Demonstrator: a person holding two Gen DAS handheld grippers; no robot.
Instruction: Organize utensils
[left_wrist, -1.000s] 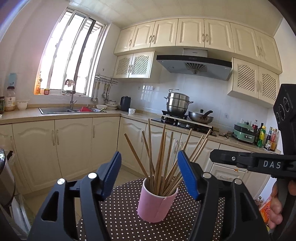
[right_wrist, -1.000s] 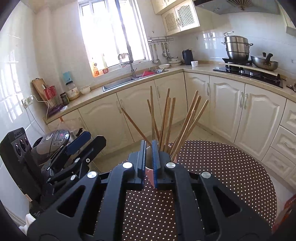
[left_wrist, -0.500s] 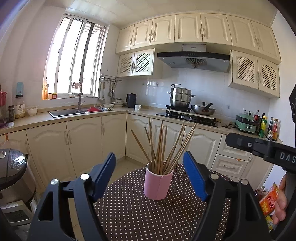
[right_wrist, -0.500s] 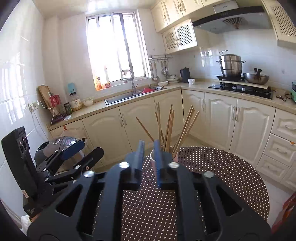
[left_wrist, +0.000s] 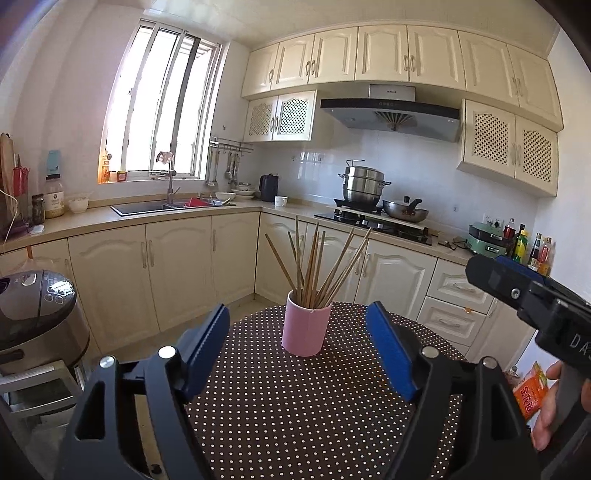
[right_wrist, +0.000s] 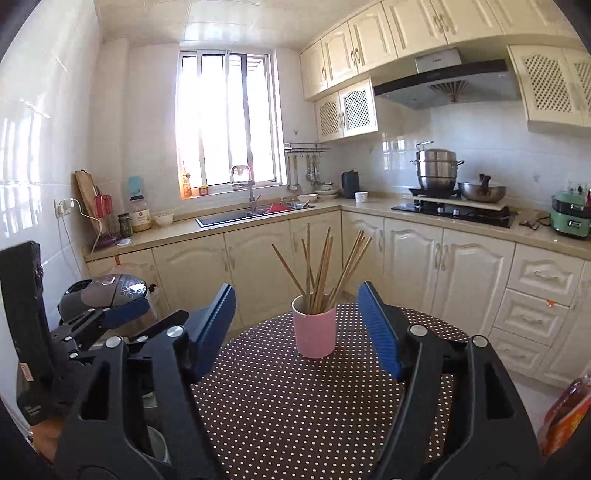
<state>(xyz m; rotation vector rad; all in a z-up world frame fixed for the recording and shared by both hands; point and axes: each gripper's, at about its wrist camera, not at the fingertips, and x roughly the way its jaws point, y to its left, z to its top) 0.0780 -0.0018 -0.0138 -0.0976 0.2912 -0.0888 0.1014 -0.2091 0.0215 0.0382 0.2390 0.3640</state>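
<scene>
A pink cup (left_wrist: 306, 323) stands upright on a round table with a brown polka-dot cloth (left_wrist: 295, 406). Several wooden chopsticks (left_wrist: 317, 266) stand fanned out in it. My left gripper (left_wrist: 297, 350) is open and empty, held back from the cup, which shows between its blue pads. In the right wrist view the cup (right_wrist: 314, 329) and chopsticks (right_wrist: 323, 269) also show between the pads of my right gripper (right_wrist: 297, 328), which is open and empty. The left gripper's body shows at the left edge of that view.
A rice cooker (left_wrist: 35, 306) stands on a stool left of the table. Cream kitchen cabinets, a sink (left_wrist: 162, 206) and a stove with pots (left_wrist: 373, 210) run along the far walls. An orange packet (left_wrist: 529, 395) is at the right.
Both grippers have pulled back from the cup, which now looks smaller and farther. My right gripper has opened from shut. The chopsticks stay in the cup.
</scene>
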